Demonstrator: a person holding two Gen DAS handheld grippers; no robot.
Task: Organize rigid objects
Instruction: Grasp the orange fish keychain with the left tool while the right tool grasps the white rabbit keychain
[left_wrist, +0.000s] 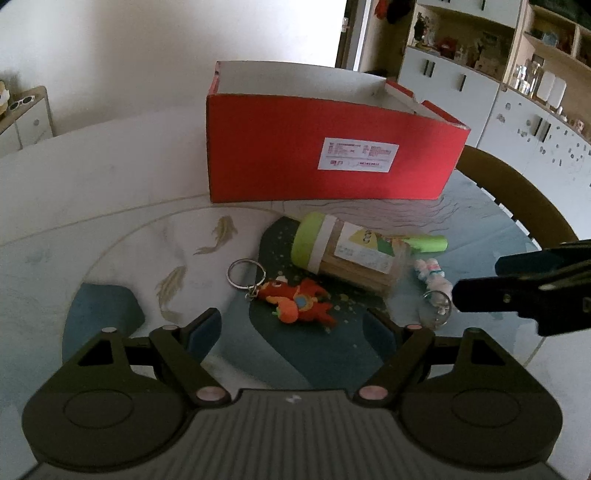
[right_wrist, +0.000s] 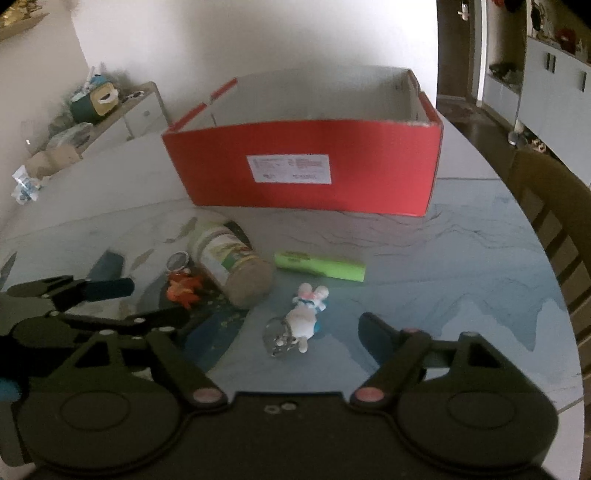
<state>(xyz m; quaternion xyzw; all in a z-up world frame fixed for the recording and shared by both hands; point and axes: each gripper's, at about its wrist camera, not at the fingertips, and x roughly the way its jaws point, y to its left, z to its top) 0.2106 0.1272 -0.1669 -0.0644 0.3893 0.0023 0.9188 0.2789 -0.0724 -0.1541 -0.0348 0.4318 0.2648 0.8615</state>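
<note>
An open-topped red box (left_wrist: 295, 162) (right_wrist: 314, 173) stands at the back of the table. In front of it a green-lidded jar (left_wrist: 347, 254) (right_wrist: 232, 266) lies on its side beside a green tube (left_wrist: 428, 243) (right_wrist: 321, 267). My left gripper (left_wrist: 291, 328) (right_wrist: 159, 302) is open, low over an orange toy keychain (left_wrist: 295, 301) (right_wrist: 184, 288) that lies just ahead of its fingertips. My right gripper (right_wrist: 291, 339) (left_wrist: 478, 278) is open too, with a white rabbit keychain (right_wrist: 306, 314) (left_wrist: 432, 275) lying on the table between its fingers, untouched.
The round patterned table (left_wrist: 92, 221) has a wooden chair back (left_wrist: 517, 192) (right_wrist: 546, 206) at its right edge. White shelving with ornaments (left_wrist: 480, 74) stands behind on the right, and a cluttered low cabinet (right_wrist: 110, 110) on the left.
</note>
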